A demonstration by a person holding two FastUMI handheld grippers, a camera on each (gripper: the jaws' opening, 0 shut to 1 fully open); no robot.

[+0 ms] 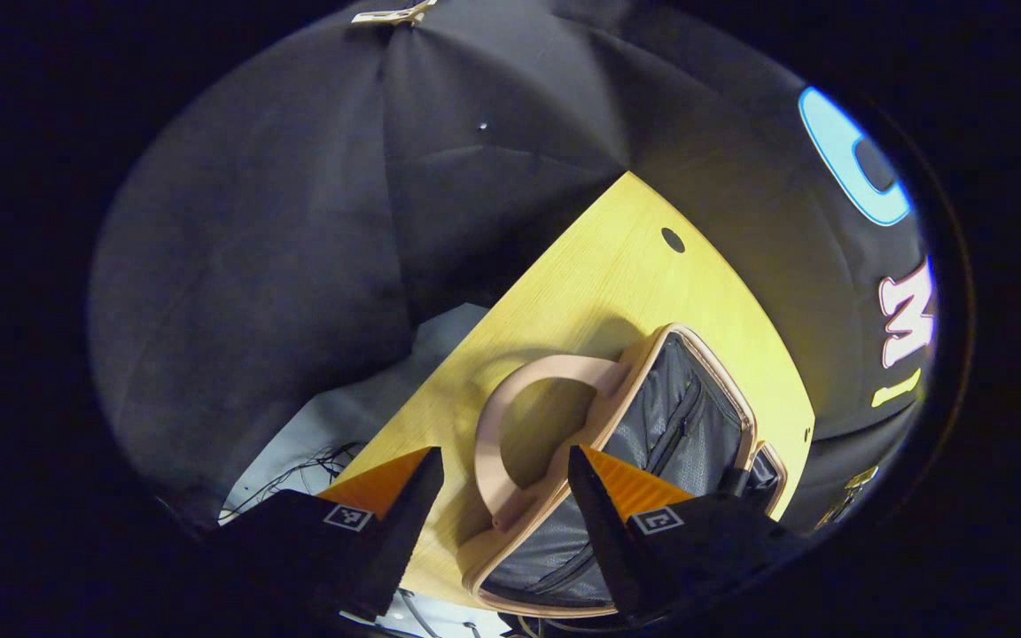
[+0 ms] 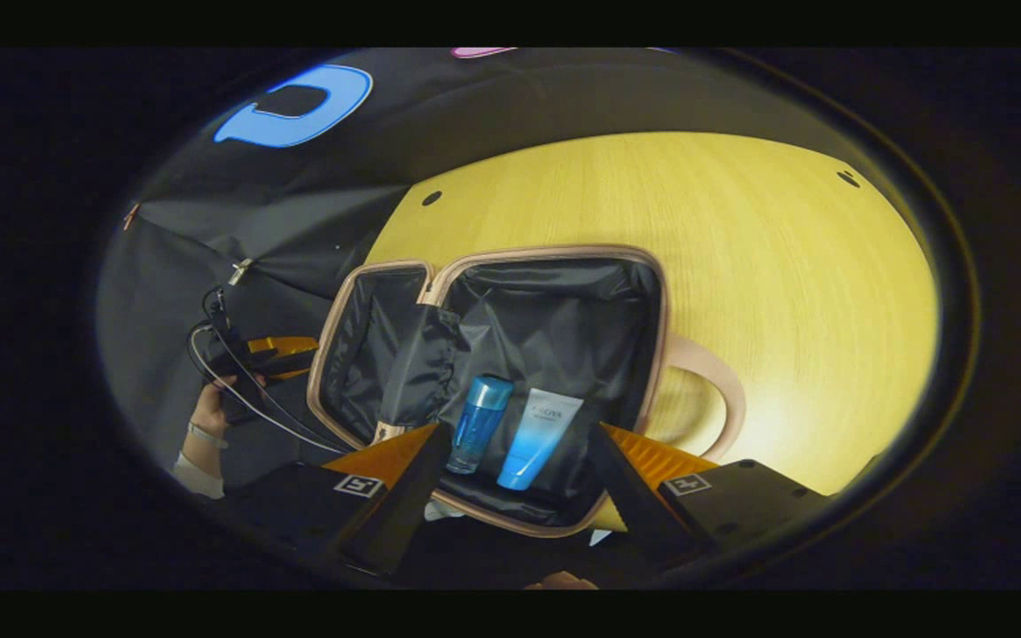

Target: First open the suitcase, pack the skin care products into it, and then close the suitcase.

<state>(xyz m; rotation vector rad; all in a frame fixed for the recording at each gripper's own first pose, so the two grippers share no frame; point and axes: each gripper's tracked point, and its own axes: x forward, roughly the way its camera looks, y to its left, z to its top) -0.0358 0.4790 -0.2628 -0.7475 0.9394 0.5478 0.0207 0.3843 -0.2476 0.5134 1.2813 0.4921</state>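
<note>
The pink-beige suitcase [image 2: 652, 292] lies open on the yellow wooden table [image 2: 785, 266], dark lining showing in both halves. A blue bottle [image 2: 478, 424] and a blue-and-white tube [image 2: 535, 439] lie side by side in its larger half. My right gripper [image 2: 519, 436] hovers open just above and in front of them, gripping nothing. In the left gripper view the suitcase [image 1: 745, 416] shows its zipped grey lining, and its curved handle [image 1: 510, 399] lies flat on the table [image 1: 617, 275]. My left gripper [image 1: 506, 483] is open above that handle and apart from it.
A hand [image 2: 209, 412] holds the other gripper [image 2: 276, 354] left of the suitcase lid, with cables trailing from it. The table's edge runs diagonally in the left gripper view, with pale floor and wires [image 1: 324, 461] below it. Black cloth walls stand behind.
</note>
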